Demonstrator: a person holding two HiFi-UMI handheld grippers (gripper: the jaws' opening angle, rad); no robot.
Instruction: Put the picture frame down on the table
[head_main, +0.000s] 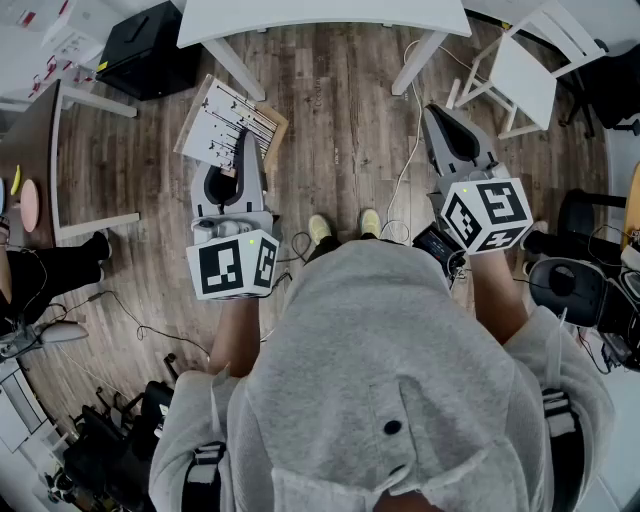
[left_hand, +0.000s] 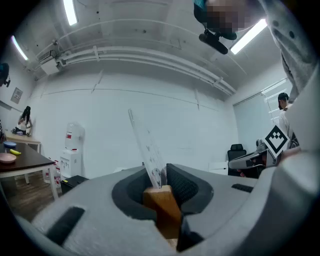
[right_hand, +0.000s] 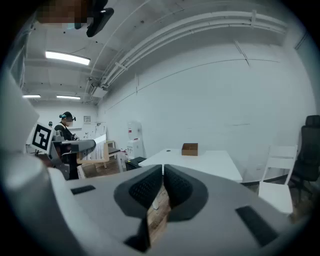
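Bright, even light from ceiling light strips (left_hand: 70, 11), soft faint shadows, heavy fisheye bending with dark corners, left gripper (left_hand: 161, 172) blurred up close.

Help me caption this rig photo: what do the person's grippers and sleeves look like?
Both the left gripper and right gripper have light grey moulded shells tapering to two jaws, lined with dark ribbed pads. Each carries a white cube printed with black square markers. The person wears a grey fleece hoodie, sleeves pushed up.

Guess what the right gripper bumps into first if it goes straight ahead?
Probably the white table, straight ahead of the right gripper, with nothing seen between them; depth is unclear.
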